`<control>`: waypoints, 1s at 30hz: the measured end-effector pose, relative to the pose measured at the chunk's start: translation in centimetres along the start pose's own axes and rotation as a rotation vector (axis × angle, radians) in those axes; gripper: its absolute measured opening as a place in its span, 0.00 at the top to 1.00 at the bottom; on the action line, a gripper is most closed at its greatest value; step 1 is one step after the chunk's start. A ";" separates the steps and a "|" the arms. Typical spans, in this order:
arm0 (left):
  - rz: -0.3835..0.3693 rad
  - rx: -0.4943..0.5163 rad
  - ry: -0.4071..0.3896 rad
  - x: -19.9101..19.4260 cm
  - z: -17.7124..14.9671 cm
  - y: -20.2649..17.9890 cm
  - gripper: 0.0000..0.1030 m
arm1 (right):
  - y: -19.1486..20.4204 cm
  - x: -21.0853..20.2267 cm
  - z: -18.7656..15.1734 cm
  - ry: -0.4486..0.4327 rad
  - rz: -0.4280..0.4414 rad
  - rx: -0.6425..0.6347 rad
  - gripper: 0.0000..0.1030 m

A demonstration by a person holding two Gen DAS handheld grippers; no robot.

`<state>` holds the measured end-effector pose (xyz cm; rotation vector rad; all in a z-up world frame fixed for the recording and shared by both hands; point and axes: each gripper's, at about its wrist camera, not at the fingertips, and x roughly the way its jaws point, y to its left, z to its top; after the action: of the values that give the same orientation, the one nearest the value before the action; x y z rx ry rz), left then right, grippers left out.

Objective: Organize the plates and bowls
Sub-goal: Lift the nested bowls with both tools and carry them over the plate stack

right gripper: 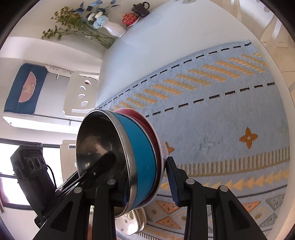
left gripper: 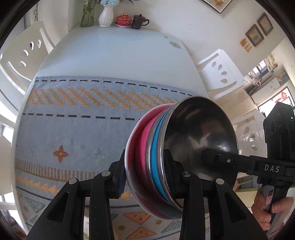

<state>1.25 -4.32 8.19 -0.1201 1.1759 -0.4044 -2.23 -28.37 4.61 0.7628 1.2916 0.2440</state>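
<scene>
Tipping well onto its side above the table, a nested stack of bowls (left gripper: 177, 158) hangs in the air between the two grippers, its open mouth turned toward the person's right: a steel bowl with a blue outside (right gripper: 142, 158) sits innermost, with a red bowl (right gripper: 145, 118) cupped behind it and a pale rim at the very back. The left gripper (left gripper: 147, 173) has its jaws closed down across the whole stack's edge, one blue-padded finger pressed on the red back and the other on the steel rim, so it carries the load. The right gripper (right gripper: 149, 182) comes in from the opposite side, one finger reaching inside the steel bowl and touching its inner wall, while the other finger (right gripper: 172, 177) stands just off the red bowl's outer wall with a small gap showing; its jaws are parted and not clamped. In the left view the person's right hand (left gripper: 267, 210) wraps the handle low at the frame's edge. Beneath everything lies a blue woven mat (left gripper: 77, 133) with orange patterns on a white table (left gripper: 110, 55), where a white vase (left gripper: 106, 16), a red lidded cup (left gripper: 124, 19) and a dark mug (left gripper: 139, 22) stand together at the far end, white chairs (left gripper: 219, 73) alongside.
</scene>
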 end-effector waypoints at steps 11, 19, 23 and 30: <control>0.027 0.079 0.016 -4.9 -3.0 5.1 0.69 | 5.6 2.2 -6.3 0.012 -0.002 0.021 0.67; 0.027 0.052 0.017 -6.8 -5.3 9.5 0.69 | 9.6 4.8 -9.7 0.052 -0.035 -0.022 0.67; 0.039 0.045 0.019 -7.3 -6.4 11.1 0.69 | 10.8 6.1 -11.0 0.070 -0.042 -0.036 0.67; 0.034 0.033 0.014 -8.1 -8.3 13.2 0.69 | 12.6 7.8 -13.1 0.101 -0.077 -0.079 0.67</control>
<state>-5.67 11.85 8.09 -0.0687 1.1834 -0.3951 -8.97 -9.78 5.52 0.6394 1.3956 0.2727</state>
